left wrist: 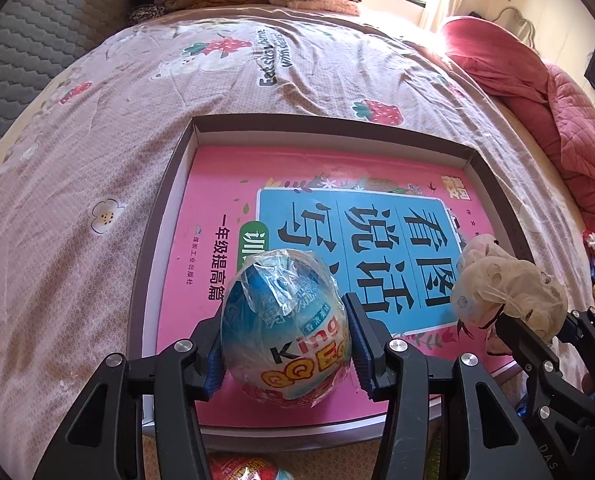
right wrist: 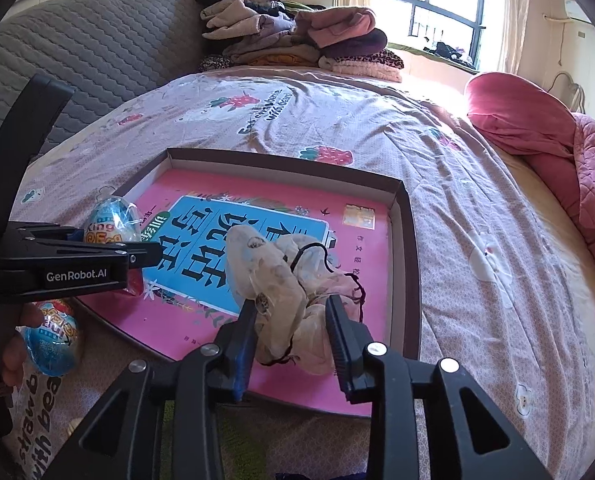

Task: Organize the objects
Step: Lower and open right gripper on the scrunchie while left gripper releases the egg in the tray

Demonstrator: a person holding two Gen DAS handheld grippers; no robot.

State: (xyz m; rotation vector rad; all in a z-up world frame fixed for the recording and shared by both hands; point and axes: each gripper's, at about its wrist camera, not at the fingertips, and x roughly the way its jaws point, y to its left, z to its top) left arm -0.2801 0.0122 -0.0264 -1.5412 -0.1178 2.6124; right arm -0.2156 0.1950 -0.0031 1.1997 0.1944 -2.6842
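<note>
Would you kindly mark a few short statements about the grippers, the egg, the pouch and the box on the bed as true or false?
1. The left gripper is shut on a wrapped toy egg. True.
2. The cloth pouch lies between the fingers of the right gripper. True.
3. The shallow box holds a green book. False: the book has a pink cover with a blue panel.
4. A second toy egg lies on the bedsheet outside the box. True.
5. The folded clothes are piled inside the box. False: they sit at the far end of the bed.
</note>
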